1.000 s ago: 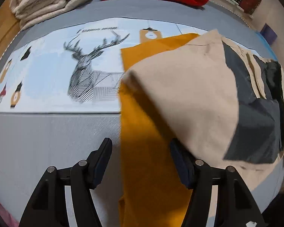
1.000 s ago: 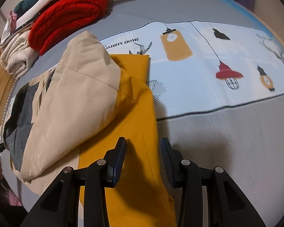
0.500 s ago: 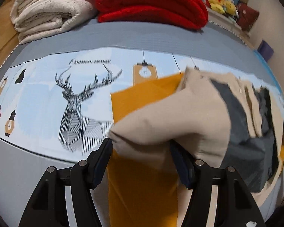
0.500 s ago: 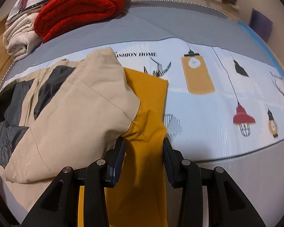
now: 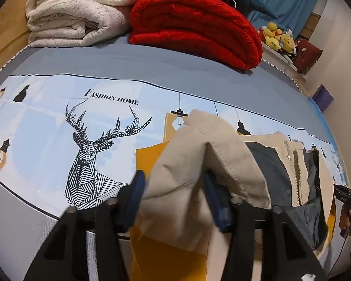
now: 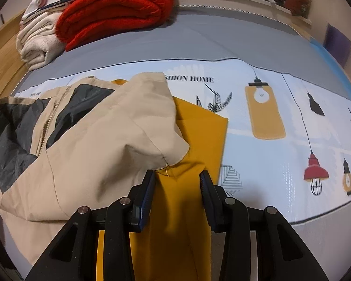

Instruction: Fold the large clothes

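Observation:
A large jacket, beige [image 5: 199, 164] and mustard yellow [image 6: 199, 128] with a dark grey lining [image 6: 14, 128] and a zipper, lies on the bed. My left gripper [image 5: 173, 196] is open, with a bunched beige fold of the jacket between its fingers. My right gripper [image 6: 177, 192] is open too, its fingers either side of the mustard fabric where it meets the beige edge. The right gripper also shows at the right edge of the left wrist view [image 5: 348, 192].
The bed cover [image 5: 46, 121] is grey with a pale blue printed band of a deer and lamps. A folded red quilt [image 5: 194, 25] and cream blanket [image 5: 74, 14] are stacked at the far side. Plush toys [image 5: 278, 37] sit on a ledge behind.
Both grippers moved forward along the jacket toward the far side of the bed. The beige fold now bunches up between the left fingers. Both stay open.

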Tool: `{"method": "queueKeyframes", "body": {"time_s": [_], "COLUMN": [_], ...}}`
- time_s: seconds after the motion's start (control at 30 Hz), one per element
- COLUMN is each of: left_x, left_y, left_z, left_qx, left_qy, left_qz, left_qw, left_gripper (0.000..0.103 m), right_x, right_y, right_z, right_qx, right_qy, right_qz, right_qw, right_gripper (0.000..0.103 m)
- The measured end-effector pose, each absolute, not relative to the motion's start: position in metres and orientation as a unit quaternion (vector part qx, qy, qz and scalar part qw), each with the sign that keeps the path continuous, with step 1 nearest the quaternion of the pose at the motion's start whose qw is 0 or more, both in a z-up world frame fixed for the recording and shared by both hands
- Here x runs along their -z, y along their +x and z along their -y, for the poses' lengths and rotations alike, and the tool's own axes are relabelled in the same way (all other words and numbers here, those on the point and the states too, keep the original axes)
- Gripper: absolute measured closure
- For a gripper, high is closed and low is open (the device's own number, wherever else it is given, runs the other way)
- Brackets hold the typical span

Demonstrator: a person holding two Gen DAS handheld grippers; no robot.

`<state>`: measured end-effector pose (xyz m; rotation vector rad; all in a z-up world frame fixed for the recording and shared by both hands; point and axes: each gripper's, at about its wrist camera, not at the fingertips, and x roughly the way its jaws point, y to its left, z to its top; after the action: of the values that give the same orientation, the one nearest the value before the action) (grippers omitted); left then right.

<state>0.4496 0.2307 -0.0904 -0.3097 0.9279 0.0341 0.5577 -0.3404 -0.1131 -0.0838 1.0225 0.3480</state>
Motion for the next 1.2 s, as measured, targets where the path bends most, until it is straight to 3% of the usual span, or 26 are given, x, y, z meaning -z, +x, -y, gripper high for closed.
{"method": "queueKeyframes", "body": {"time_s": [0.03,0.1,0.13,0.3,0.4,0.53,0.63,0.67,0.8,0.93,1.03,1.1,1.13,1.17,1.2], "left_x": [0.093,0.099,0.101,0.099,0.1,0.105,0.109,0.11,0.109,0.115,0.122,0.124,0.124,0.124,0.122], "left_y": [0.451,0.453,0.454,0.453,0.452,0.452,0.45,0.449,0.446,0.45,0.453,0.454,0.453,0.454,0.454], "left_z": [-0.232,-0.235,-0.236,-0.242,-0.247,-0.255,-0.268,-0.273,-0.281,-0.274,-0.264,-0.261,-0.26,-0.26,-0.26], "left_qx": [-0.016,-0.013,-0.01,-0.016,-0.028,-0.044,-0.068,-0.076,-0.071,-0.04,-0.044,-0.045,-0.045,-0.043,-0.044], "left_qy": [-0.151,-0.158,-0.163,-0.18,-0.189,-0.204,-0.235,-0.245,-0.279,-0.289,-0.258,-0.25,-0.249,-0.248,-0.245], "left_qz": [-0.45,-0.457,-0.46,-0.452,-0.452,-0.464,-0.469,-0.468,-0.457,-0.472,-0.491,-0.494,-0.492,-0.492,-0.49], "left_qw": [0.88,0.875,0.873,0.873,0.871,0.861,0.849,0.846,0.842,0.832,0.831,0.832,0.833,0.833,0.835], "left_gripper": [0.073,0.093,0.101,0.102,0.102,0.101,0.101,0.101,0.101,0.07,0.069,0.07,0.077,0.098,0.103], "right_x": [0.113,0.113,0.112,0.105,0.109,0.156,0.149,0.144,0.125,0.117,0.121,0.125,0.125,0.124,0.122], "right_y": [0.558,0.56,0.561,0.569,0.577,0.576,0.578,0.578,0.584,0.587,0.583,0.582,0.579,0.577,0.575], "right_z": [0.339,0.338,0.338,0.354,0.386,0.431,0.425,0.422,0.406,0.388,0.374,0.366,0.364,0.36,0.359], "right_qx": [-0.167,-0.168,-0.167,-0.156,-0.107,-0.032,-0.034,-0.037,-0.055,-0.092,-0.101,-0.103,-0.104,-0.102,-0.1], "right_qy": [-0.041,-0.042,-0.042,0.034,0.152,0.33,0.286,0.269,0.197,0.129,0.076,0.054,0.046,0.03,0.019], "right_qz": [-0.483,-0.478,-0.475,-0.46,-0.475,-0.541,-0.538,-0.533,-0.516,-0.504,-0.506,-0.507,-0.506,-0.498,-0.49], "right_qw": [0.858,0.861,0.863,0.873,0.86,0.773,0.792,0.802,0.832,0.849,0.853,0.854,0.855,0.861,0.866], "right_gripper": [0.07,0.093,0.094,0.099,0.099,0.099,0.096,0.09,0.082,0.069,0.067,0.067,0.069,0.081,0.093]}}
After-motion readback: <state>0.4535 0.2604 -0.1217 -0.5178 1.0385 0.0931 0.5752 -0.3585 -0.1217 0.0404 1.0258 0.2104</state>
